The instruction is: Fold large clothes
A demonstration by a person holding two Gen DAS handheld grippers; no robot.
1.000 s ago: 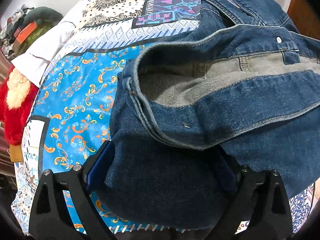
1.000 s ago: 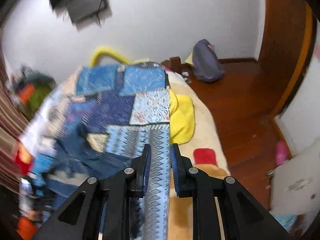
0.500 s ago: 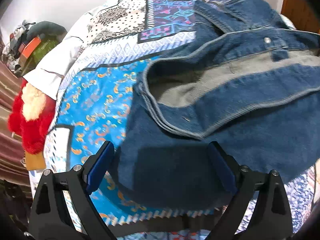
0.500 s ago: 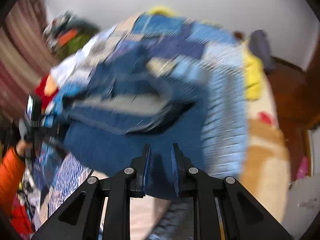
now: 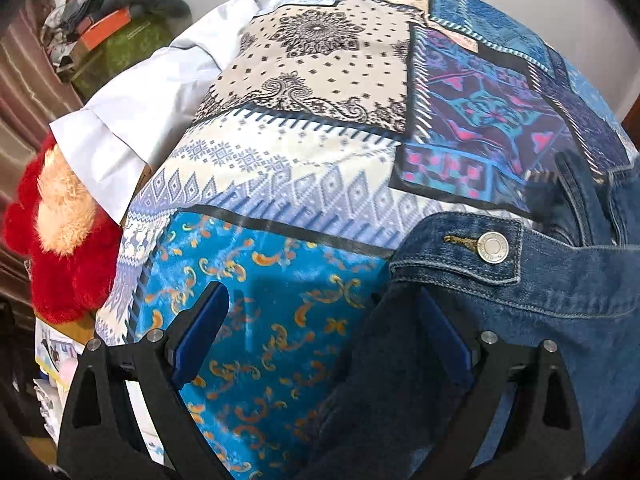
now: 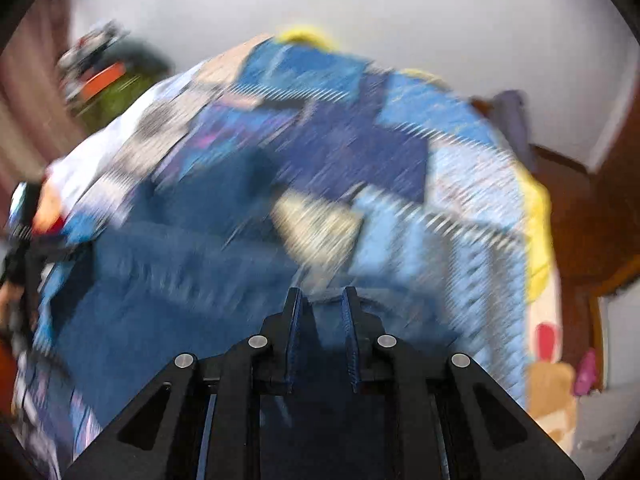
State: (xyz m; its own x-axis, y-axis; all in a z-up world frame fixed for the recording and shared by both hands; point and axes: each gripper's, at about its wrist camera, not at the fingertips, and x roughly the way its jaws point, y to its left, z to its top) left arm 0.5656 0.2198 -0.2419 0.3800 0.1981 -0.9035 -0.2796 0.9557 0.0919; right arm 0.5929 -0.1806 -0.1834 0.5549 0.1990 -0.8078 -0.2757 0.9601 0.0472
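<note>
A blue denim jacket (image 5: 540, 288) lies on the patchwork bedspread (image 5: 320, 168), filling the lower right of the left wrist view; a cuff with a metal button (image 5: 493, 247) shows. My left gripper (image 5: 320, 332) is open wide, its right finger over the jacket's edge, its left finger over the bedspread. In the blurred right wrist view the jacket (image 6: 180, 280) lies left of centre. My right gripper (image 6: 320, 332) hovers above it with its jaws a narrow gap apart and nothing between them.
A red and cream plush toy (image 5: 60, 236) and a white sheet (image 5: 132, 120) lie at the bed's left edge, with a pile of clutter (image 5: 112, 40) behind. A yellow blanket (image 6: 538, 232) edges the bed's right side, beside a wooden floor (image 6: 580, 208).
The left gripper has shifted left, off the jacket body to its cuff edge. The right gripper has swung quickly down over the jacket; its view is motion-blurred.
</note>
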